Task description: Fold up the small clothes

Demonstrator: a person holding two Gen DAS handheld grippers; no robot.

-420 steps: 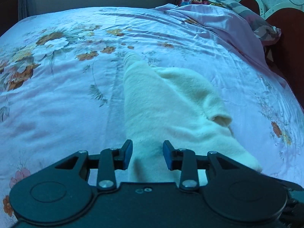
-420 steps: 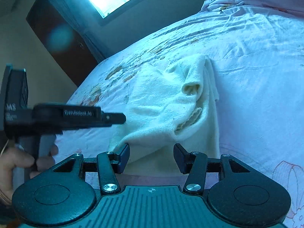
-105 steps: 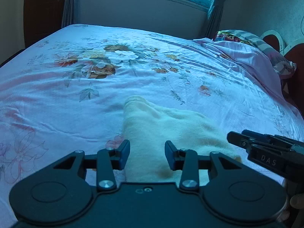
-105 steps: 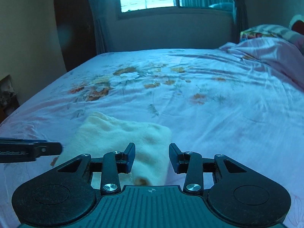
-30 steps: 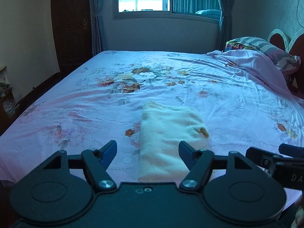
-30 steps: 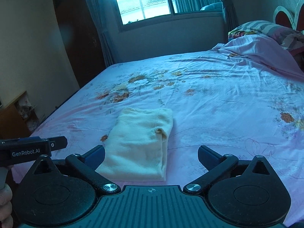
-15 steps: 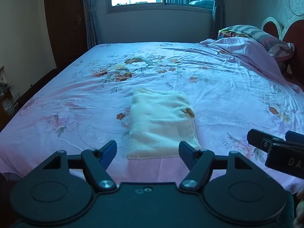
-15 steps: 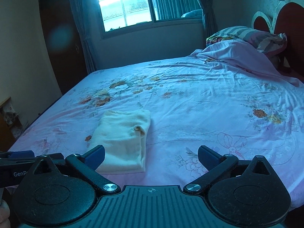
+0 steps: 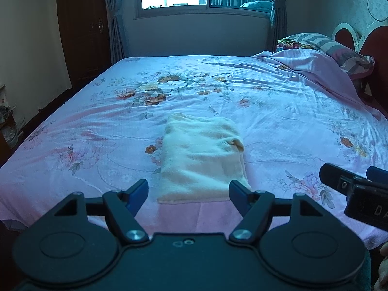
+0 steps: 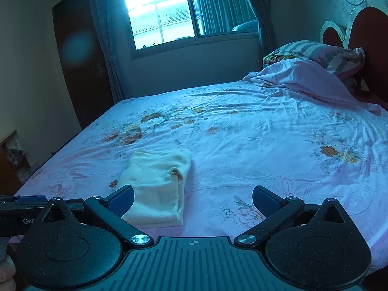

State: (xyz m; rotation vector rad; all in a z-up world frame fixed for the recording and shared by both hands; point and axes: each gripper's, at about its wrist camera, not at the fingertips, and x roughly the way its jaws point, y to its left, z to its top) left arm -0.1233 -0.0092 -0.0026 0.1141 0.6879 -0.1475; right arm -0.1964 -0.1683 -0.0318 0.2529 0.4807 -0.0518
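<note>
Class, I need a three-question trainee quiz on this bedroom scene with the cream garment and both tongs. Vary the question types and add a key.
1. True or false: the cream garment lies folded on the floral bedsheet.
2. The left tongs are: A) shut on the garment, B) open and empty, C) out of view.
3. Fill in: in the left wrist view the right tongs show at the ___ edge.

Key: 1 true; 2 B; 3 right.
</note>
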